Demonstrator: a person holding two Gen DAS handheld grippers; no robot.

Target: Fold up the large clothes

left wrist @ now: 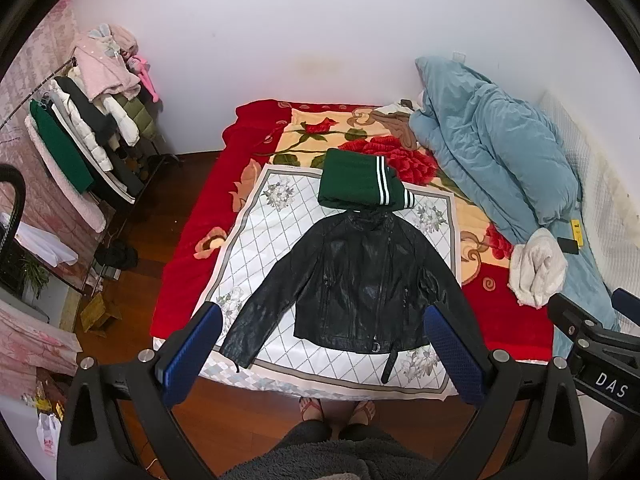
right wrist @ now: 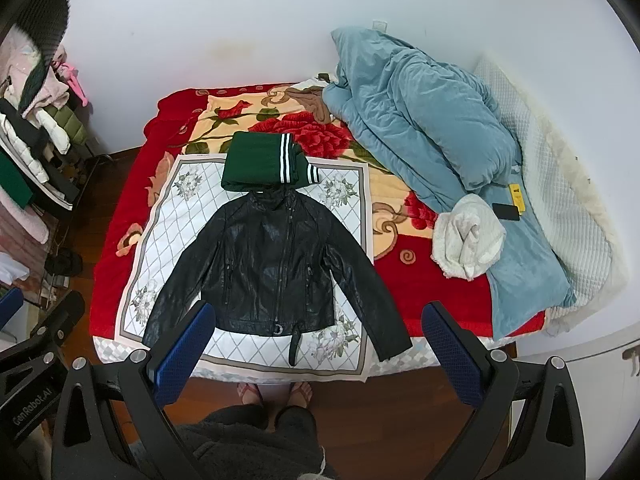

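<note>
Jacket (left wrist: 356,280) lies flat on the bed (left wrist: 516,320), just below the green fold (left wrist: 360,184). Both my hand-held grippers, left (left wrist: 324,356) and right (right wrist: 316,354), hover wide, empty. I'd fold sleeves inward first, keeping creases smooth.

Black gripper (left wrist: 324,336), blue pads (left wrist: 450,354)
</note>
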